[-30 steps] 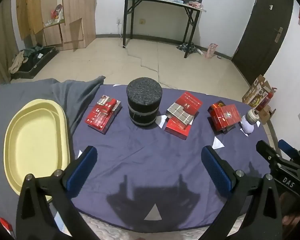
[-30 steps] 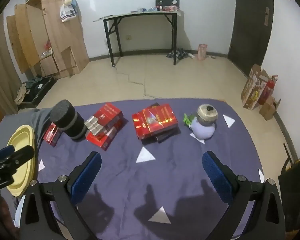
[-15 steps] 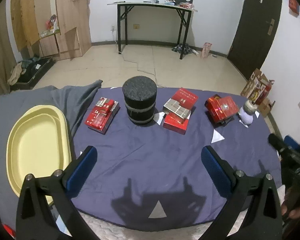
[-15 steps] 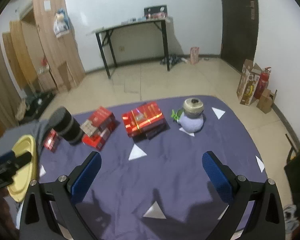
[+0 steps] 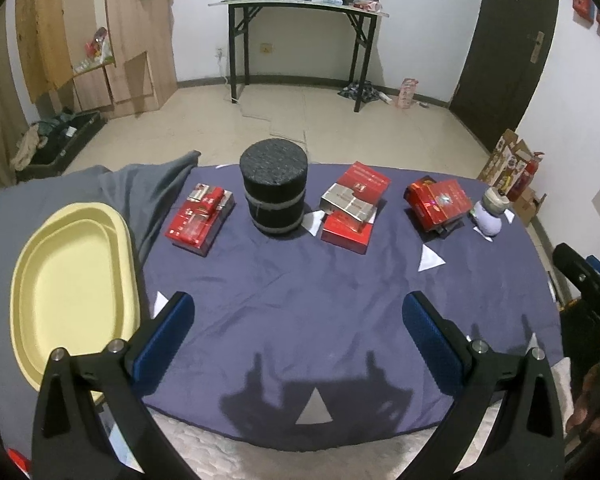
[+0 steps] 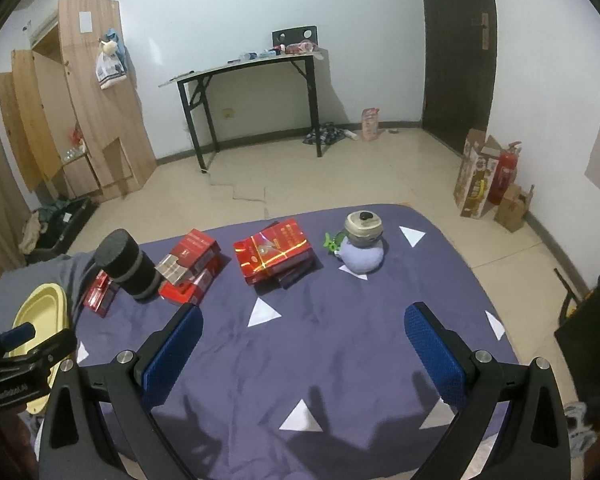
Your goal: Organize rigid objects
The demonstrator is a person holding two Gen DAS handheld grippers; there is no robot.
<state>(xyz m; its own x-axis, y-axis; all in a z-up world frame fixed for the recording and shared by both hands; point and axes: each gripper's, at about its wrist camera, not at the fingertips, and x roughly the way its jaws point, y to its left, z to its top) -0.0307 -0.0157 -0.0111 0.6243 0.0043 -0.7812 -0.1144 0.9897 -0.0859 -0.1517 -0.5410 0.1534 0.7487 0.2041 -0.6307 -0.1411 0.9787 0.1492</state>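
Both grippers are pulling back and rising, so the row of things is shrinking toward 12 o'clock in each wrist view; judged, nothing is picked yet and sorting is only starting. The left gripper [image 5: 298,328] and right gripper [image 6: 304,338] are hovering level over the purple cloth [image 5: 300,280], fingers wide and empty. The black cylinder [image 5: 274,196], red boxes [image 5: 354,208] and jar [image 6: 362,246] are resting far off, the yellow tray [image 5: 72,288] lying at 9 o'clock.
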